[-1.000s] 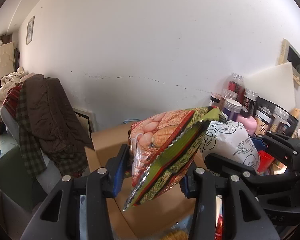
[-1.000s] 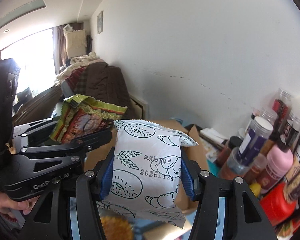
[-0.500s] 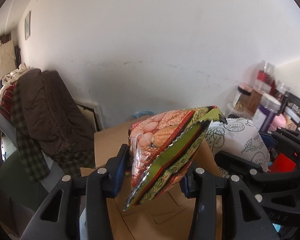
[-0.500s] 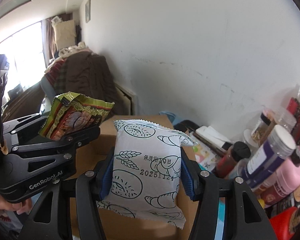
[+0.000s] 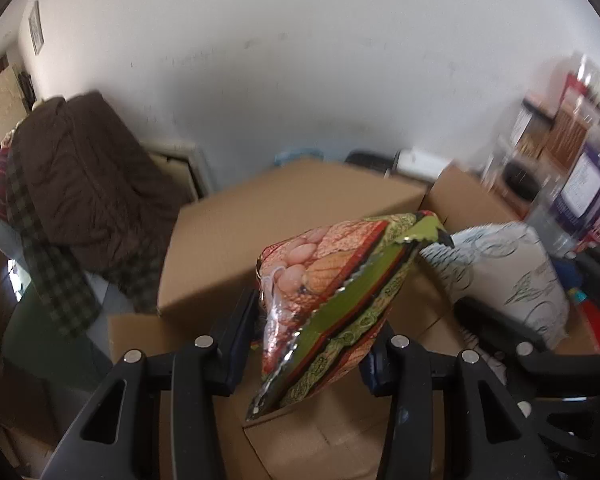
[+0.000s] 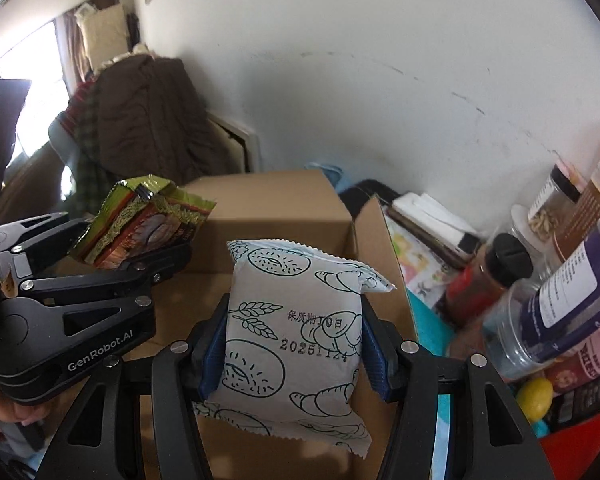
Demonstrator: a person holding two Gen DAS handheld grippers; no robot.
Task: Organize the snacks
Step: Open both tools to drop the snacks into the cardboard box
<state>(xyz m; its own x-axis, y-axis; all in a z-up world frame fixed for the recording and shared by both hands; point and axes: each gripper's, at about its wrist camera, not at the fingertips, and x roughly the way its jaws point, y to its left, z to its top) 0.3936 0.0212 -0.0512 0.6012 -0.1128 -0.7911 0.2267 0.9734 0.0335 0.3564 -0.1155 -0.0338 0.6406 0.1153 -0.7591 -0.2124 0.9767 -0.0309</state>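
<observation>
Above the open box (image 6: pixel 380 240), the left claw (image 5: pixel 308 344) squeezes a green bag (image 5: pixel 332 300) and the right claw (image 6: pixel 292 344) squeezes a white bag (image 6: pixel 296 328), both held up in the air, likely so they can drop in

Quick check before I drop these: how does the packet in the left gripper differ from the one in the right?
The green and red packet in the left gripper is glossy and colourful, with printed food pictures; the white packet in the right gripper is matte, with line-drawn bread and a stamped date. The green and red packet hangs tilted, edge-on; the white packet stands upright, face to the camera. Both are sealed, clamped between blue pads and held above the cardboard box.
</observation>
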